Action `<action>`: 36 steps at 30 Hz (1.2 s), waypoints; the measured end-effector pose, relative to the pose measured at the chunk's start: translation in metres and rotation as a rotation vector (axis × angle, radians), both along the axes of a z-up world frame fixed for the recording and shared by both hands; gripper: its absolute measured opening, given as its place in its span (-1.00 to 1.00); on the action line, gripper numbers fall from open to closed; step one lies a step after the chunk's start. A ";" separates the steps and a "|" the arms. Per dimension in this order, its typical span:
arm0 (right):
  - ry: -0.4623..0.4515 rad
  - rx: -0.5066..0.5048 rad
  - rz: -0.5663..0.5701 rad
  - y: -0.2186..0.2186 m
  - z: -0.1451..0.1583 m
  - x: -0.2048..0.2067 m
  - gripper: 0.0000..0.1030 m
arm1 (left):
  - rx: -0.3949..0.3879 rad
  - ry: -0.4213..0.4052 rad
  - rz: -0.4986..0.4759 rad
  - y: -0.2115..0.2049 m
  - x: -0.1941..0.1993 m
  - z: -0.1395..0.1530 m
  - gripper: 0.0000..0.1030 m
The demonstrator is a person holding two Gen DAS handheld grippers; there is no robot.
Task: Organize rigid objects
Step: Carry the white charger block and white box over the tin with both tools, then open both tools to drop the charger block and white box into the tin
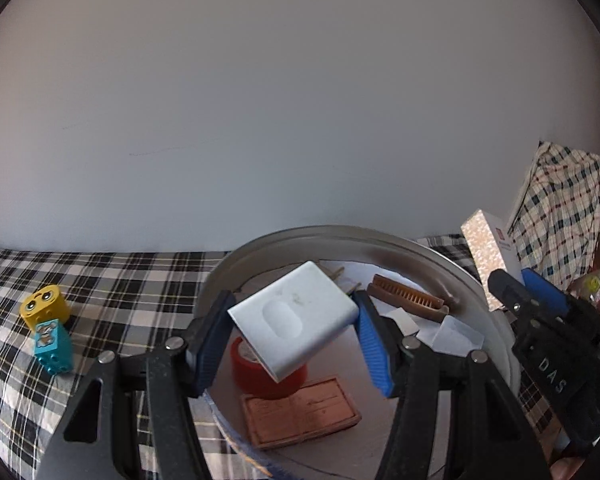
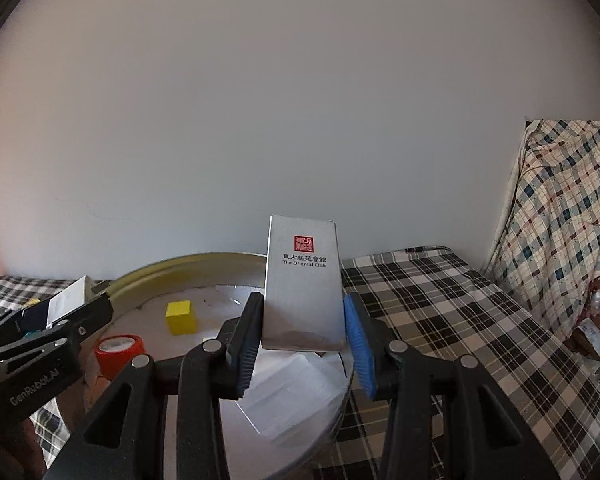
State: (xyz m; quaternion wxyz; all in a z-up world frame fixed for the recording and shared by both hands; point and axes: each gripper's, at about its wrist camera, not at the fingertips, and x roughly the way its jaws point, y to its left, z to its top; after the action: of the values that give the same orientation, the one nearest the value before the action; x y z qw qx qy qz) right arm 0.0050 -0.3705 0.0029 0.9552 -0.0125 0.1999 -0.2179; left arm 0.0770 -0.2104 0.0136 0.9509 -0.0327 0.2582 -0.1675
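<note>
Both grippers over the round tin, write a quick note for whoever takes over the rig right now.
Left gripper: shut on the white charger, held tilted above the round tin.
Right gripper: shut on the silver Oriental Club box, upright over the tin's right edge.
In the tin already: red tape roll, brown comb, copper-coloured flat case, yellow cube, white papers.
Still out on the checked cloth: yellow toy block and teal toy block, touching.
Left to do: set down both held items, then probably collect the two blocks.
</note>
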 end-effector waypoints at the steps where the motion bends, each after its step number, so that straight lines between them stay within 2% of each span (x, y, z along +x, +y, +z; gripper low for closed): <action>1: 0.005 -0.004 -0.001 -0.001 -0.002 0.001 -0.15 | 0.005 0.001 -0.004 -0.003 0.001 -0.001 0.15; 15: 0.081 0.002 -0.010 -0.004 -0.015 0.013 -0.15 | 0.058 0.040 -0.010 -0.021 0.011 -0.015 0.15; 33: 0.127 0.016 0.024 0.000 -0.023 0.020 -0.14 | 0.114 0.025 0.044 -0.020 0.012 -0.015 0.16; 35: 0.119 0.028 0.040 0.001 -0.022 0.019 -0.13 | 0.109 0.020 0.048 -0.018 0.012 -0.015 0.17; 36: 0.112 0.033 0.047 0.001 -0.022 0.018 -0.13 | 0.096 0.008 0.049 -0.017 0.011 -0.013 0.32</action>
State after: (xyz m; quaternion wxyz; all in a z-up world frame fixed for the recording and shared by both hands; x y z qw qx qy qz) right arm 0.0234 -0.3693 -0.0188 0.9474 -0.0137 0.2563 -0.1912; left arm 0.0875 -0.2270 0.0005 0.9542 0.0057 0.2686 -0.1314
